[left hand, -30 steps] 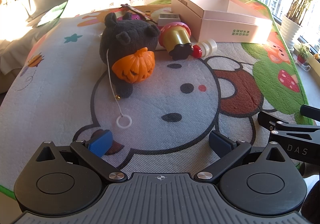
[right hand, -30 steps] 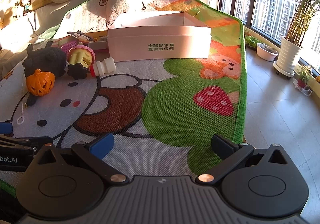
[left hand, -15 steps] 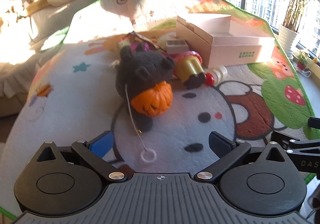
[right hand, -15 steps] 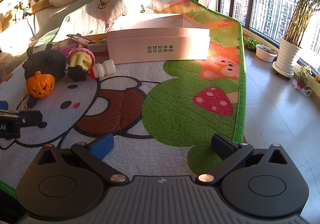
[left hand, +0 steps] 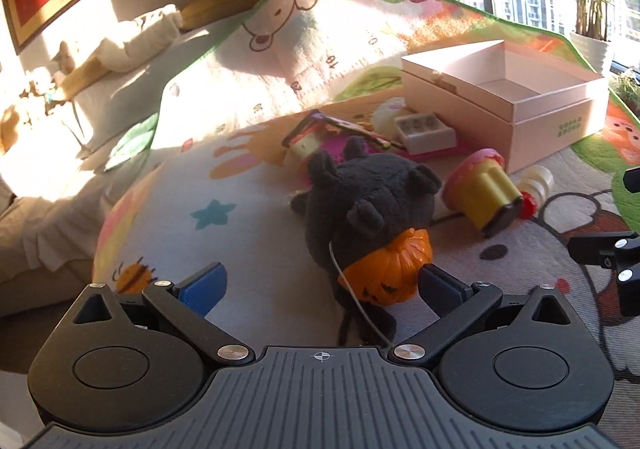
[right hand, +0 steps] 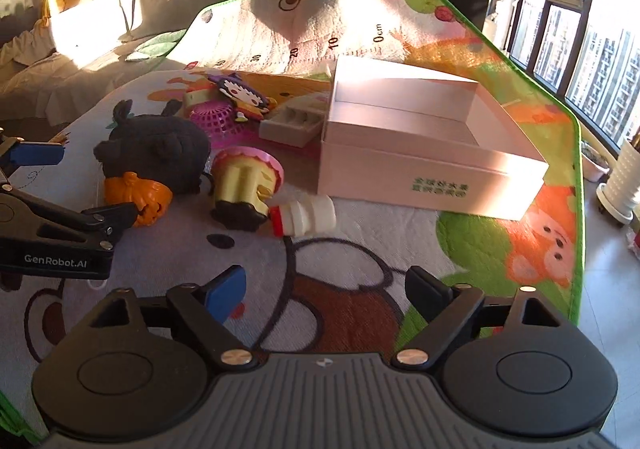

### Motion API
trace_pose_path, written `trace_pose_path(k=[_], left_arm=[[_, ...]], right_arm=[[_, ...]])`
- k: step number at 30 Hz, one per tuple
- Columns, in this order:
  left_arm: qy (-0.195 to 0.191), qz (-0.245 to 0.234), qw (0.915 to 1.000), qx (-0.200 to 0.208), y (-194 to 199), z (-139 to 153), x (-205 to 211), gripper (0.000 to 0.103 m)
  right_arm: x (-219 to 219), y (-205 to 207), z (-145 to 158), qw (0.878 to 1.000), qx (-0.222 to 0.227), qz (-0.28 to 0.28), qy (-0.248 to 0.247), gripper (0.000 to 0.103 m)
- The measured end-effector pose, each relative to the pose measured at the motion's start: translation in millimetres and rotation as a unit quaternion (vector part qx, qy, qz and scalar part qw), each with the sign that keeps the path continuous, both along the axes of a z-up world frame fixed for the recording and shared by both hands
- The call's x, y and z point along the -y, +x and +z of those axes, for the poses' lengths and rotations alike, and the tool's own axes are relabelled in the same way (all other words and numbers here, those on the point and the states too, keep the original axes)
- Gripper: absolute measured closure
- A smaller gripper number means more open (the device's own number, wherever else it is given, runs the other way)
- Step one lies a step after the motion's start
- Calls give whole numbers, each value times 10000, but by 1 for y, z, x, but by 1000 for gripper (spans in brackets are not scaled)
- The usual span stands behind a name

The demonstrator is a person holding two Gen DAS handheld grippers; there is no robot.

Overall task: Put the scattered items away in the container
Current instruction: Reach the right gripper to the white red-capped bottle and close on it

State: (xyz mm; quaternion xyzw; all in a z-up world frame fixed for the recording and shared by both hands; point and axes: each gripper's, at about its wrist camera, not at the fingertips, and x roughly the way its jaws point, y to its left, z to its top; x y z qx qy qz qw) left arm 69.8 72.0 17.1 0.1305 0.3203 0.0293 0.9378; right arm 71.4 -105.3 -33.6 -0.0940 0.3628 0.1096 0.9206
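A dark grey plush (left hand: 368,201) with an orange pumpkin (left hand: 386,273) lies on the play mat; it also shows in the right wrist view (right hand: 156,149). My left gripper (left hand: 320,283) is open, low over the mat, its right finger beside the pumpkin and the plush's lower part between the fingers. A pink and yellow toy cup (left hand: 480,193) and a small white bottle (right hand: 308,215) lie to the right. The open pink box (right hand: 420,153) stands behind them. My right gripper (right hand: 326,293) is open and empty over the mat in front of the bottle.
A pink basket (right hand: 218,121), a flat cartoon figure (right hand: 240,95) and a white tray (right hand: 290,125) lie behind the plush by the box. A bed (left hand: 60,121) is at the left. The mat's right edge (right hand: 576,209) drops to the floor with plant pots.
My left gripper has moved forward and left up to the plush, so the pumpkin now sits at its right finger. My right gripper has moved forward toward the bottle and box.
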Motion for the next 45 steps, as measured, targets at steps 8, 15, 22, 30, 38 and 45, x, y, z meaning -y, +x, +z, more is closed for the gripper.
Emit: trace_pose_path(k=[8,15,22,30,38,45], left_arm=[[31,558,9982,200,19,5,-47,0],[-66,811,9966,151,33,2,-68,0],[-266,715,9971,44,30,-1,-73,0],[-720,103,9974,3,14,-1,-75,0],[-937,-811,9923,71,2,-5,-50,0],[-991,-962,9902,191,14,-1,-40,0]], right_arm=[[-32,37,-7,9995,-119,246,-162,34],[-42,47,-13,9986,-251,445,-124,56],[-54,30,-11,9959,-321,842,-114,77],[-60,7,-11,9926,-314,1170,-90,77],[-17,6,-15,9982,-189,532,181,77],[3,6,-16,9990,-44,356,264,65]])
